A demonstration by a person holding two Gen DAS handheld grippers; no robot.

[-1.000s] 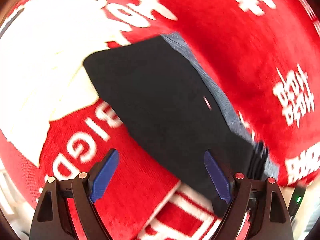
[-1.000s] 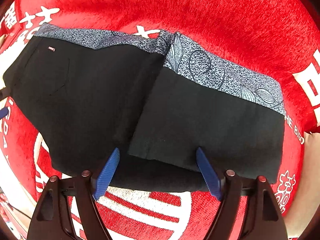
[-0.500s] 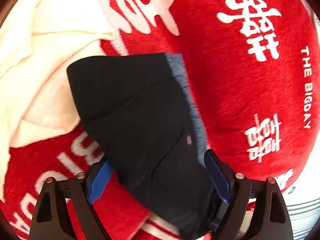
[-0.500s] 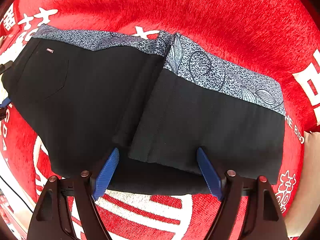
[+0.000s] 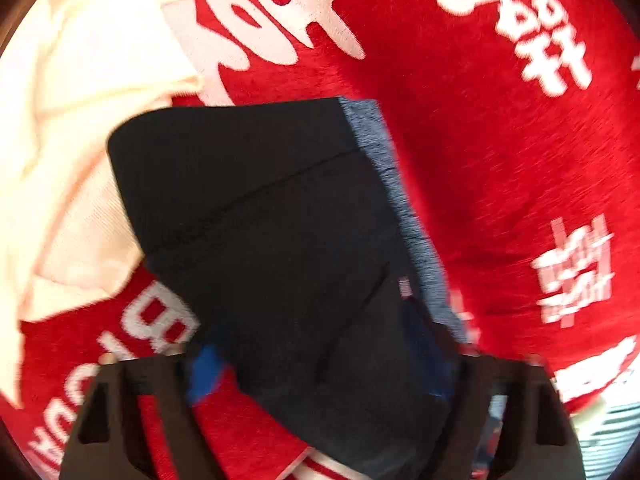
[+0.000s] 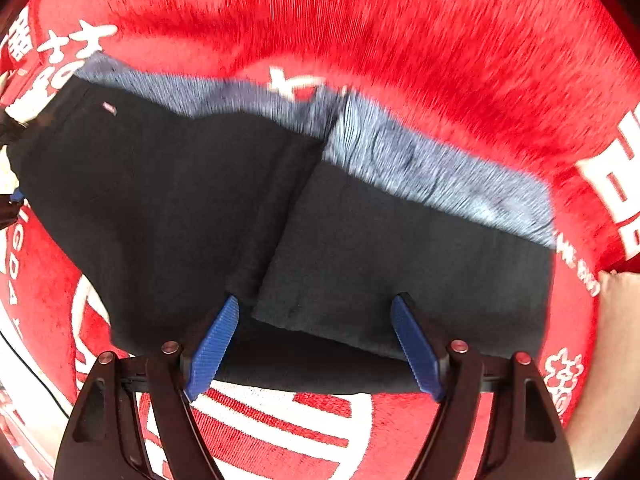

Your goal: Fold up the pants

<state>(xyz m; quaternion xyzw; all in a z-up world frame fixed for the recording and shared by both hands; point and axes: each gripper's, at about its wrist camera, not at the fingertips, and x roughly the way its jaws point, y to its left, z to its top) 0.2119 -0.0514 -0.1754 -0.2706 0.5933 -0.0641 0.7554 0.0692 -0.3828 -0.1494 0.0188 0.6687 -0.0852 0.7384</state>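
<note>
Black pants (image 6: 160,200) with a blue-grey patterned waistband (image 6: 440,176) lie folded on the red blanket (image 6: 400,40); one part is laid over the other. My right gripper (image 6: 316,344) hovers open over their near edge, its pads apart from the cloth. In the left wrist view a corner of the pants (image 5: 260,220) with a small red tag (image 5: 405,286) lies between the jaws of my left gripper (image 5: 316,360). Those jaws are closing around the corner, and the blur hides whether the pads touch it. The left gripper's blue tip (image 6: 14,196) shows at the pants' left end.
The red blanket (image 5: 480,160) bears white characters and letters. A cream cloth (image 5: 80,120) lies bunched beside the pants' far left corner. More pale cloth (image 6: 616,320) shows at the right edge. A striped surface (image 5: 612,432) lies past the blanket's edge.
My left gripper has moved down and in over the pants' corner, and its jaws have narrowed around it. The right gripper has stayed where it was.
</note>
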